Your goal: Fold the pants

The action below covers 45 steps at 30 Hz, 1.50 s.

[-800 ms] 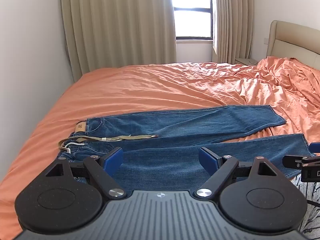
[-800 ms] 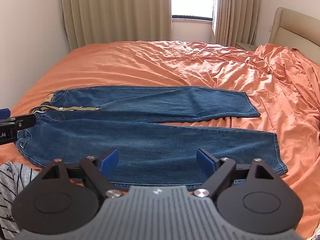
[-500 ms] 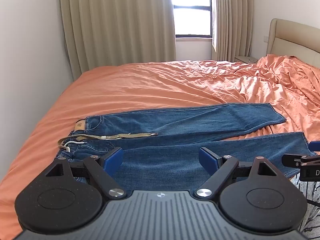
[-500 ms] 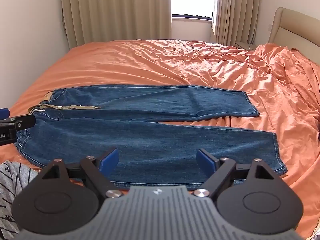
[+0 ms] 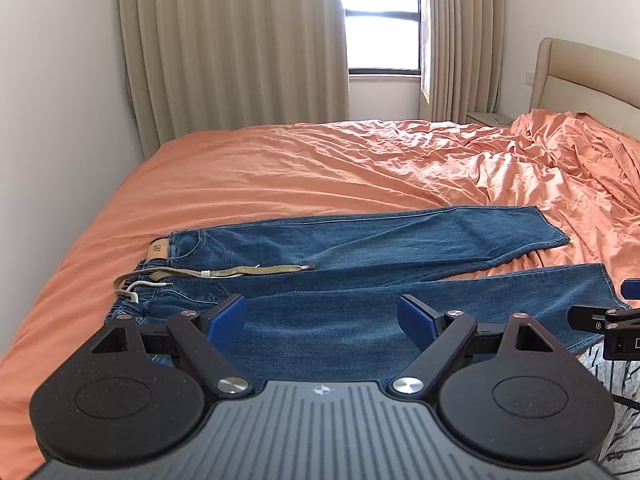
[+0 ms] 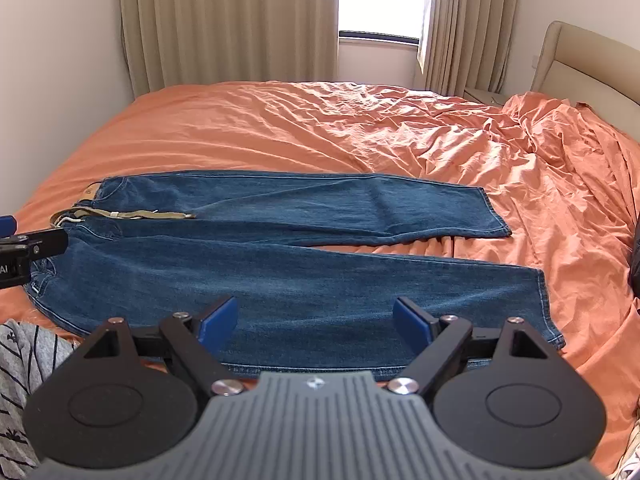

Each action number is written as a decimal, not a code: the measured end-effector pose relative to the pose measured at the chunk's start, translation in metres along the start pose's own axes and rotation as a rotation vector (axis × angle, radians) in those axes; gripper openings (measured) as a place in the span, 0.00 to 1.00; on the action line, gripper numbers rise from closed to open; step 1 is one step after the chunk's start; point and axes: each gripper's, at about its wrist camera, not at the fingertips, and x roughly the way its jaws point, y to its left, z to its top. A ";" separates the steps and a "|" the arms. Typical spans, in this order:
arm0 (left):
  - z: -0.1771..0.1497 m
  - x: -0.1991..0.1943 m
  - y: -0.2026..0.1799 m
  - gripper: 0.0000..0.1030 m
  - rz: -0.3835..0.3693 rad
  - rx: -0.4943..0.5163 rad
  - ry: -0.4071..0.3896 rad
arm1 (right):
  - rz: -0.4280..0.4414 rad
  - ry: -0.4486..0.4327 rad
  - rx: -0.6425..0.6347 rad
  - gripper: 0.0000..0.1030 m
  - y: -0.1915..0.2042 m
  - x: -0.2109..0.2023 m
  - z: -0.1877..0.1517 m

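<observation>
Pants (image 6: 280, 264) lie flat on the bed (image 6: 280, 132), legs spread, waistband at 9 o'clock, hems at 3. Nothing is folded yet. Left hand-held gripper (image 5: 322, 318) and right hand-held gripper (image 6: 316, 320) both hover spread, empty. Next, I judge: pinch the near leg's edge and lay it toward 12 over the far leg.

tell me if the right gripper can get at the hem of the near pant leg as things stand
Probably yes. The right gripper hangs open above the near leg of the jeans, and nothing lies between it and the hem off to its right.
</observation>
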 end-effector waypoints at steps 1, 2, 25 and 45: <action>-0.001 0.000 0.000 0.97 -0.002 0.002 0.000 | -0.003 0.002 0.002 0.79 0.000 0.000 0.002; -0.001 0.000 0.000 0.97 -0.003 0.003 0.001 | -0.005 0.002 0.004 0.79 0.000 0.000 0.001; -0.004 -0.008 -0.006 0.97 -0.011 0.035 0.012 | 0.008 -0.013 0.069 0.79 -0.012 -0.006 -0.008; -0.001 -0.013 -0.006 0.97 -0.002 0.042 0.022 | 0.032 -0.028 0.058 0.79 -0.013 -0.012 -0.015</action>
